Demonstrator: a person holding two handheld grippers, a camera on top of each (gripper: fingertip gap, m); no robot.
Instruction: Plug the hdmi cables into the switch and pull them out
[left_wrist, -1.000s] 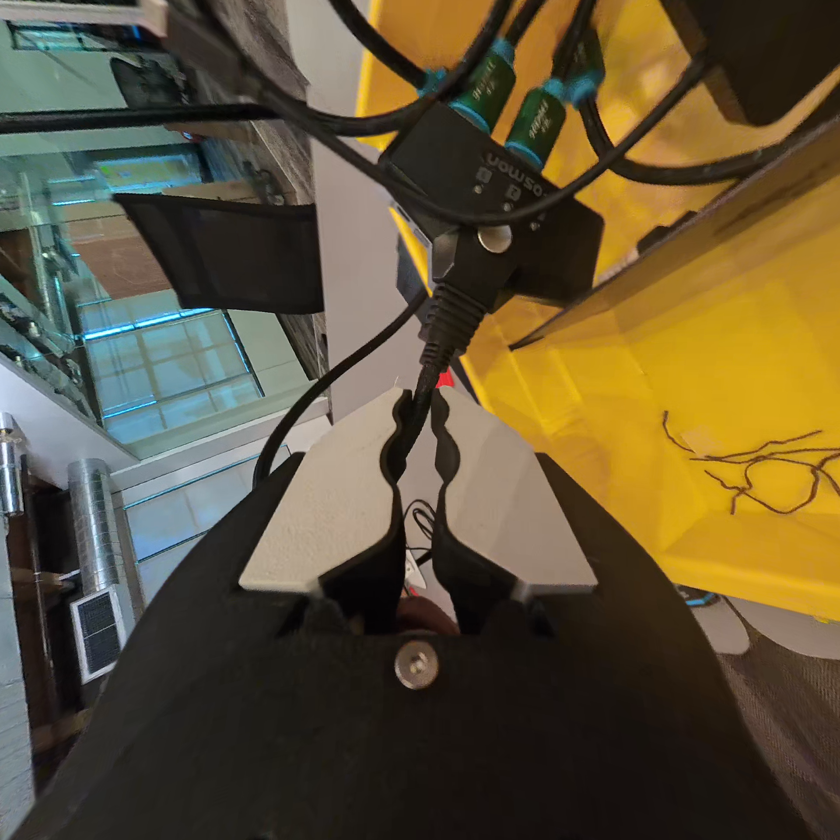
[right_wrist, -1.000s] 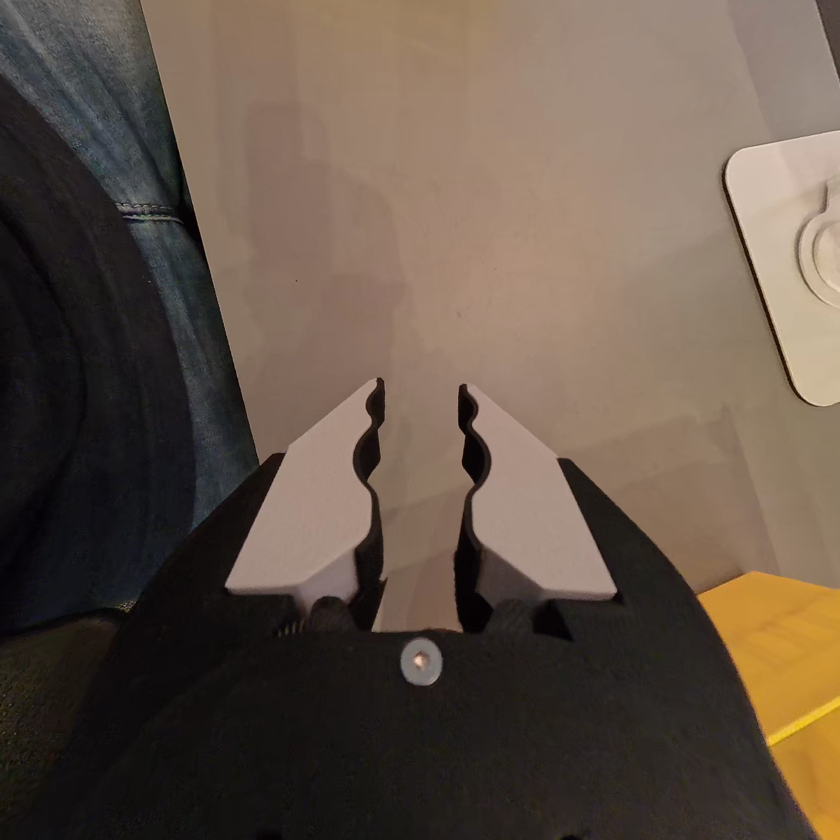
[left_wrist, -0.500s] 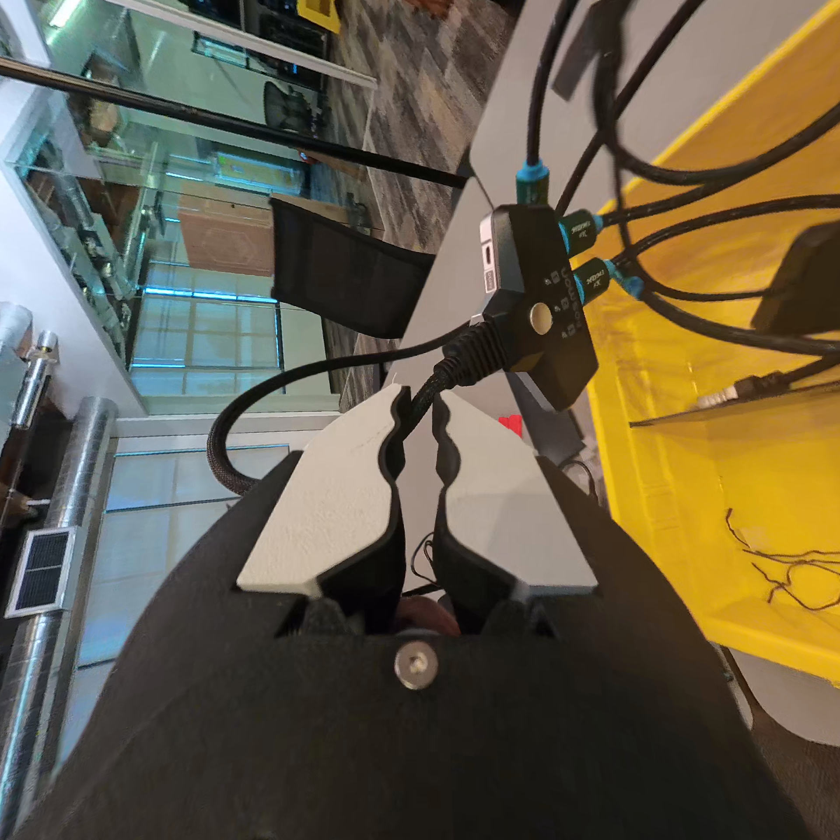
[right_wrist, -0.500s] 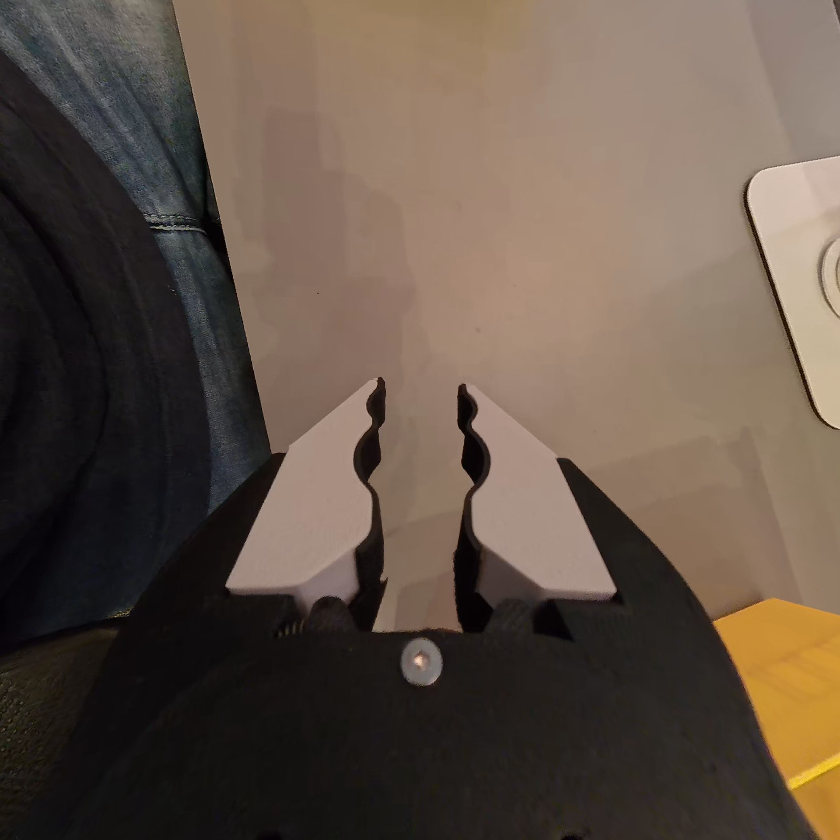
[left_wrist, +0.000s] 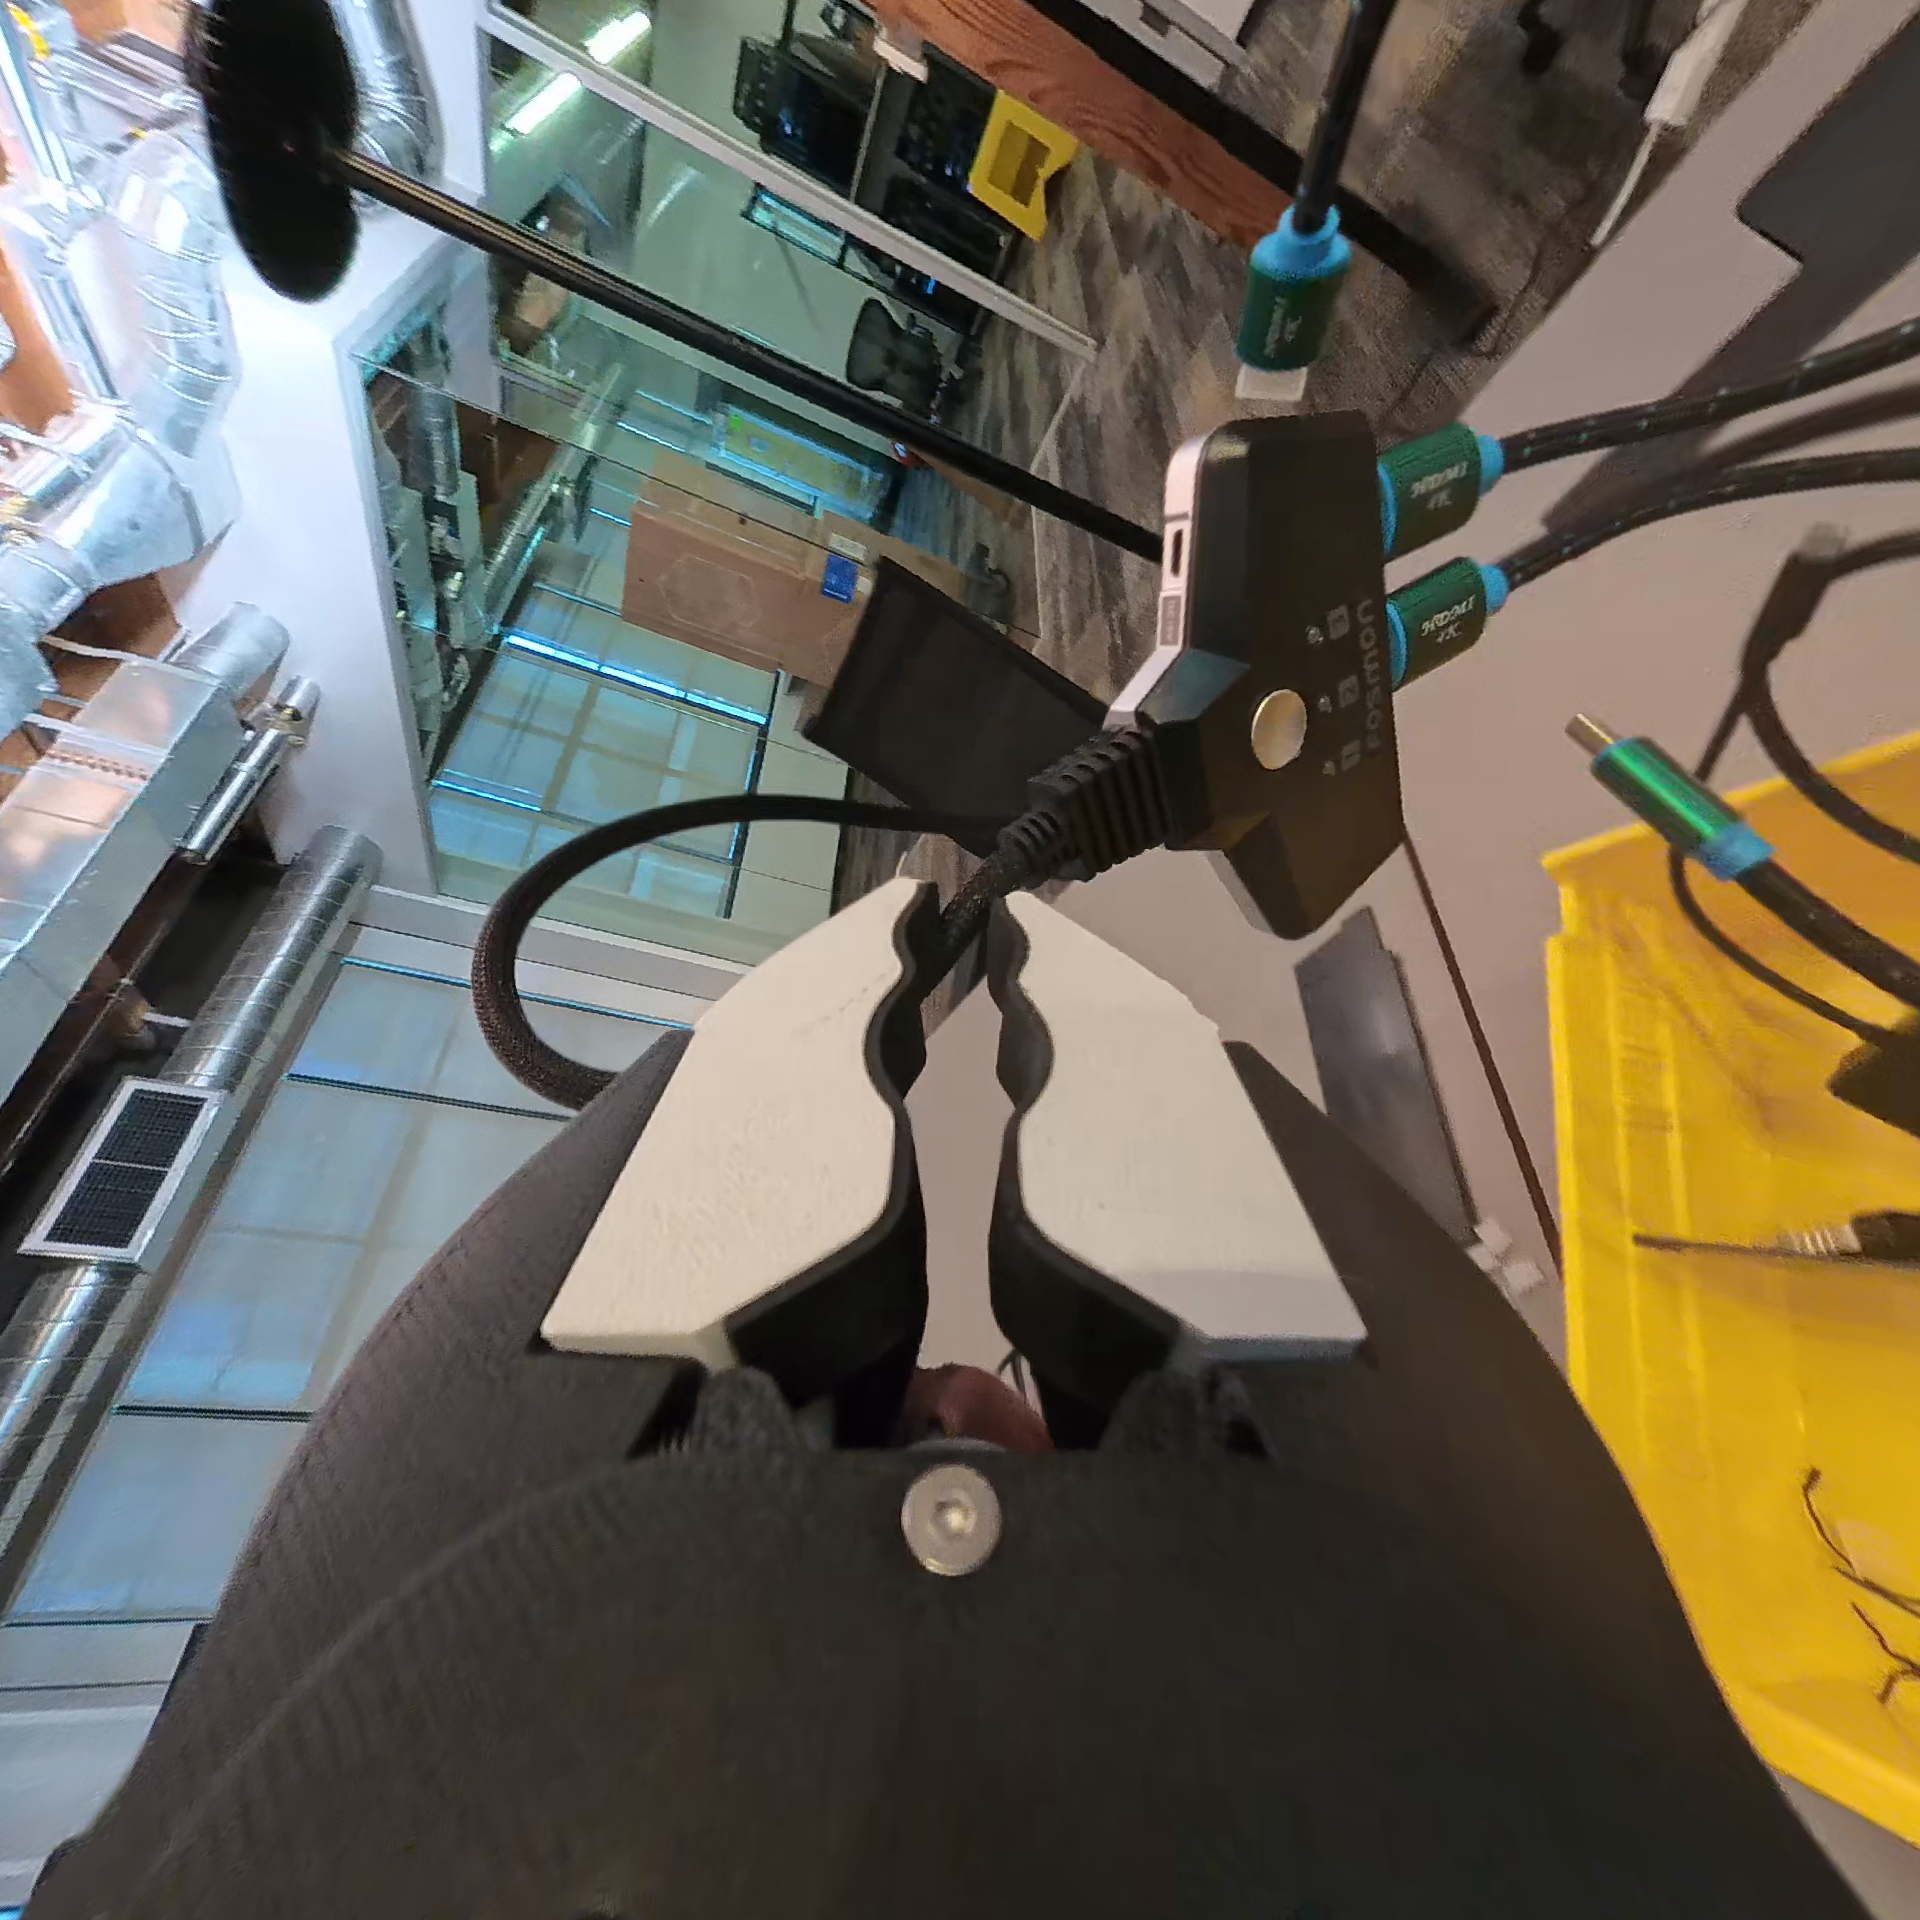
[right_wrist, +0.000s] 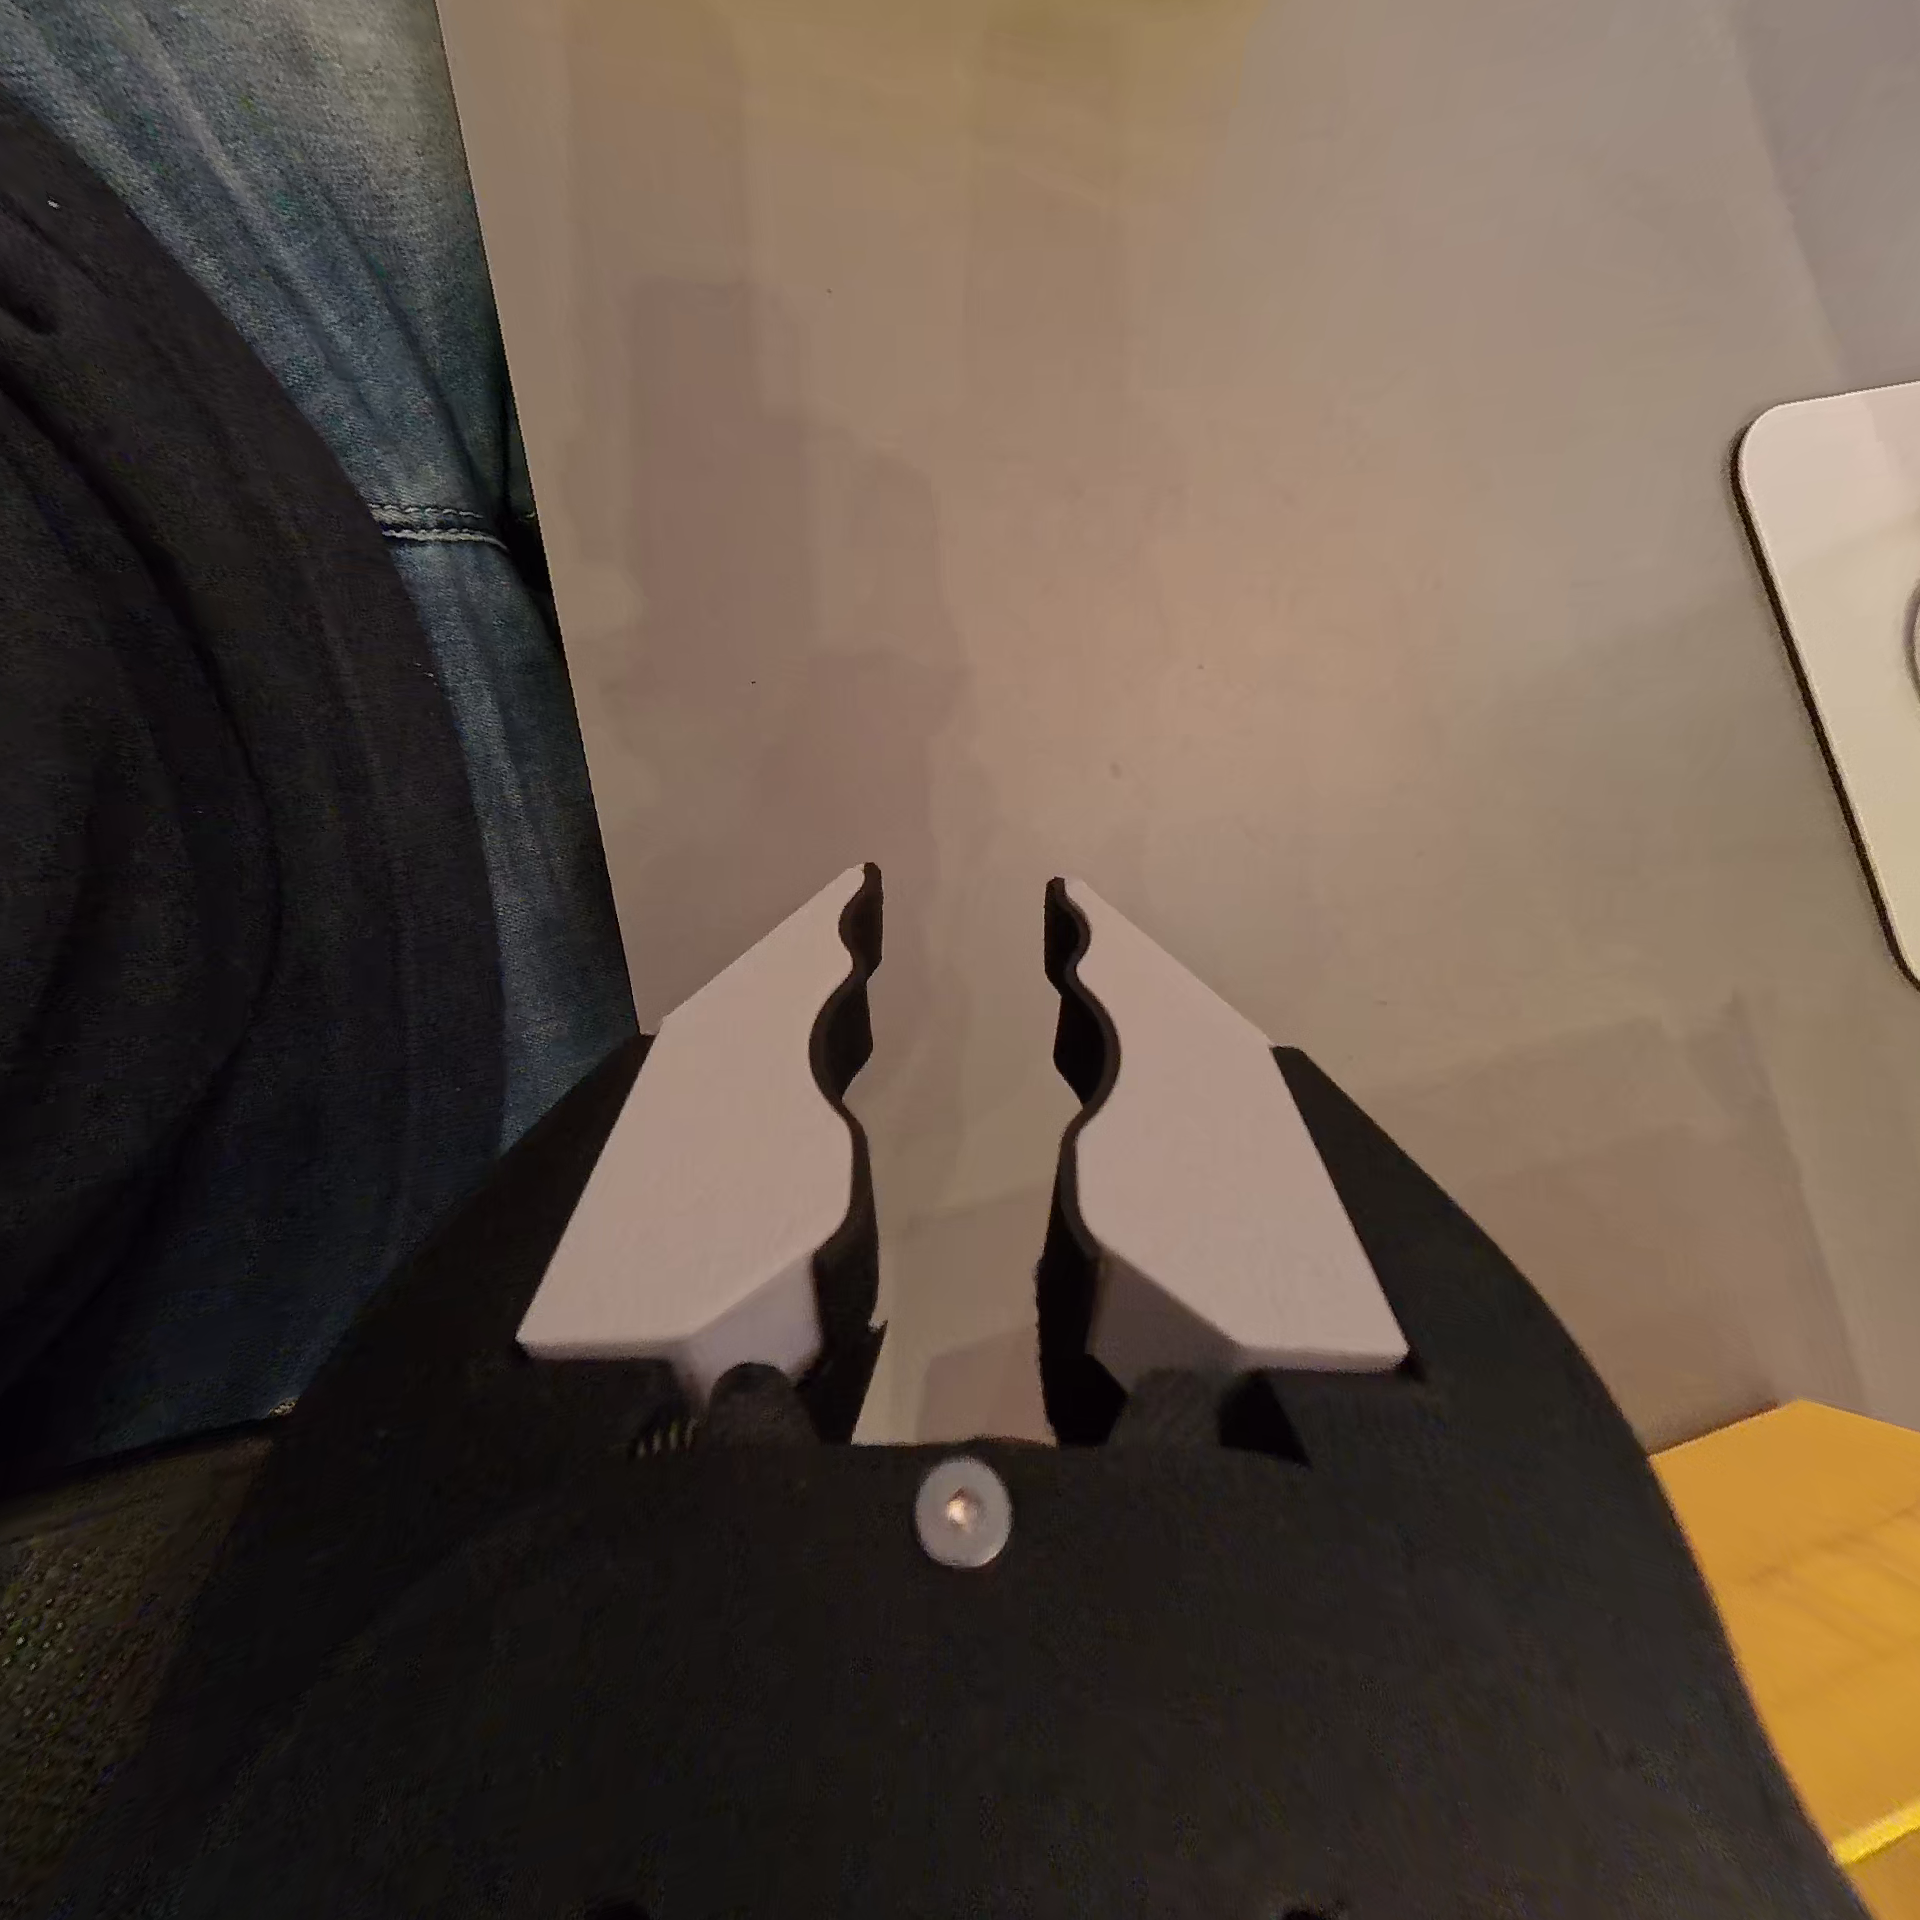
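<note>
So the black HDMI switch (left_wrist: 1273, 665) is hanging in the air at centre right of the left wrist view, with a round silver button on its face and its own braided pigtail cable (left_wrist: 966, 914) coming out of the ribbed strain relief at its lower left. The left gripper (left_wrist: 961, 914) has that pigtail pinched right at its fingertips, jaws squeezed in on the cable, and the rest of the cable loops off to the left and back behind the white fingers (left_wrist: 769, 1132). Two green HDMI plugs with blue collars are seated in the switch's right edge, the upper plug (left_wrist: 1439, 486) and the lower plug (left_wrist: 1449, 621), their braided leads running off to the upper right. A third green plug (left_wrist: 1291, 301) hangs just above the switch's top edge, metal tip pointing down at it but not in it, a small gap showing. A fourth loose plug (left_wrist: 1662, 795) floats at the right, over the rim of the yellow bin (left_wrist: 1704, 1299), which fills the right side and has some thin dark wire scraps in the bottom. Over in the right wrist view the right gripper (right_wrist: 961, 888) is holding nothing, jaws parted with a clear gap, pointed at a plain grey tabletop (right_wrist: 1195, 520); denim fabric (right_wrist: 343, 364) fills the left side, a white pad (right_wrist: 1849, 665) sits at the right edge, and a corner of yellow shows at lower right
</note>
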